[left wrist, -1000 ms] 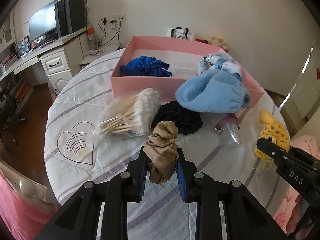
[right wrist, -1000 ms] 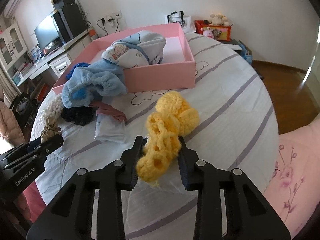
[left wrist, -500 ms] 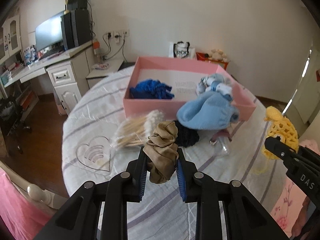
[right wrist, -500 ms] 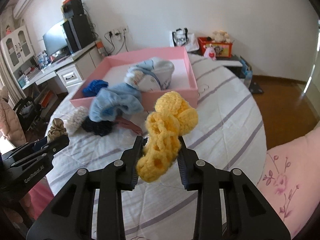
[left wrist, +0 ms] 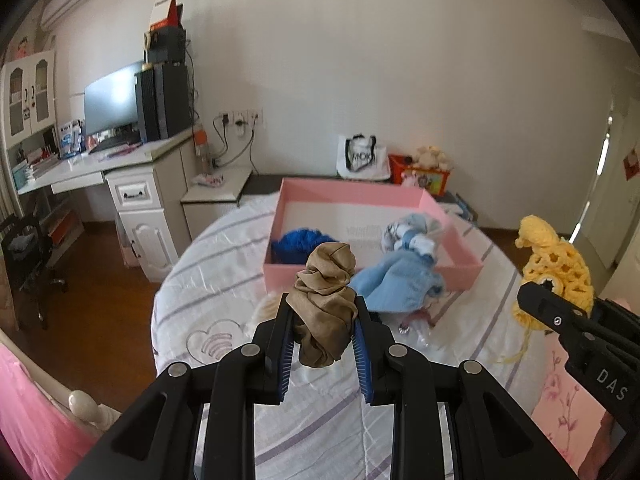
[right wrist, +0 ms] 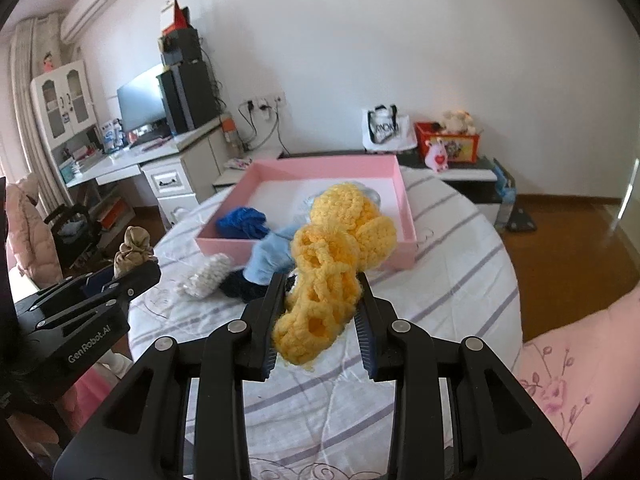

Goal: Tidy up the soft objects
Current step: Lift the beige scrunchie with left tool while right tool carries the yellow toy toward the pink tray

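From the left wrist view, the left hand-held gripper [left wrist: 322, 322] is raised above the counter [left wrist: 208, 280], well short of the pink box [left wrist: 372, 270], and points level toward it. Its fingers are clamped on a tan scrunchie [left wrist: 326, 300] that bulges up between them. The right hand-held gripper [left wrist: 532, 294] reaches in from the right of the box, gripping a yellow crochet piece [left wrist: 556, 268]. Inside the box lie a dark blue knit item [left wrist: 298, 244] and a pale bundle [left wrist: 414, 236]; a light blue fleece item [left wrist: 400, 284] drapes over the box's near wall.

From the right wrist view, the right hand-held gripper [right wrist: 318, 298] is also lifted and aimed at the pink box [right wrist: 406, 216], pinching the yellow crochet piece [right wrist: 328, 272]. The left hand-held gripper [right wrist: 136, 276] sits left of the box with the tan scrunchie [right wrist: 134, 250].
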A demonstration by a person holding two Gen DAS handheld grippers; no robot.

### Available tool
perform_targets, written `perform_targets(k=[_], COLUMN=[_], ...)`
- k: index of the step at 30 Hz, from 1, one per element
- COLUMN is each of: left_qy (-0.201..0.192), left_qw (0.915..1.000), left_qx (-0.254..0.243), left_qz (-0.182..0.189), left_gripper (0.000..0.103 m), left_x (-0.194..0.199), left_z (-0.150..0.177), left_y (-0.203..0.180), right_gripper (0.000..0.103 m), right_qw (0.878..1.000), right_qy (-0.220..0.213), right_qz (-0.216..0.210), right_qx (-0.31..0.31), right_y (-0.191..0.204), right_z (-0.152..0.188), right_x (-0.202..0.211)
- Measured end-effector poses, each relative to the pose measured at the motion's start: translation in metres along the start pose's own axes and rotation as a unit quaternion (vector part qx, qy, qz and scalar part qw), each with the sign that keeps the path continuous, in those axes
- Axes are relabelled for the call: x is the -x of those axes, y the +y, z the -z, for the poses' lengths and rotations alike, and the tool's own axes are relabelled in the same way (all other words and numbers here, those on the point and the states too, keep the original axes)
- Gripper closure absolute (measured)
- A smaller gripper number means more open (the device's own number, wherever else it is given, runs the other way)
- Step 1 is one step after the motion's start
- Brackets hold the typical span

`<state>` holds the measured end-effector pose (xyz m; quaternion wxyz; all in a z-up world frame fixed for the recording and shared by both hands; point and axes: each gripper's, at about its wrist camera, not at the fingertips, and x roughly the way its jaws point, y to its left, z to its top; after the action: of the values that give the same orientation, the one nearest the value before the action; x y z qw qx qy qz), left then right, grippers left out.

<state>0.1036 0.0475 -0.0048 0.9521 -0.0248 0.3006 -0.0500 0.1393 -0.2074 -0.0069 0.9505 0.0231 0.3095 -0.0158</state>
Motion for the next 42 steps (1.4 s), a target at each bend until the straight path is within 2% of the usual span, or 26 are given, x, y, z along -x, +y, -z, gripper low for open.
perform_targets(k=[12,26,36,42], left_qy=[-0.062,-0.117,-0.133,-0.131], left_qw=[0.9981,0.9932,0.991,0.9913], left_qx=[0.002,-0.006,-0.008,-0.006], left_qz=[0.0,-0.006,-0.008,-0.011], left_gripper=[0.08,0.08,0.08,0.08], left_x=[0.06,0.11,0.122,0.117], left_z=[-0.001,0.019,0.04,0.038], left_y=[0.001,-0.004,-0.008,-0.009], right_gripper=[0.073,0.073,0.072,0.072], right_qw=[0.998,0.992,0.989,0.989], right_qy=[-0.066,-0.12,-0.139,-0.141], right_qz=[-0.01,-0.015,-0.018,-0.018], right_qx=[0.021,0.037,0.044,0.045], right_y=[0.021,0.028,0.027,0.028], right_z=[-0.012,-0.015,-0.014,-0.013], right_x=[0.047,0.09,0.105,0.105])
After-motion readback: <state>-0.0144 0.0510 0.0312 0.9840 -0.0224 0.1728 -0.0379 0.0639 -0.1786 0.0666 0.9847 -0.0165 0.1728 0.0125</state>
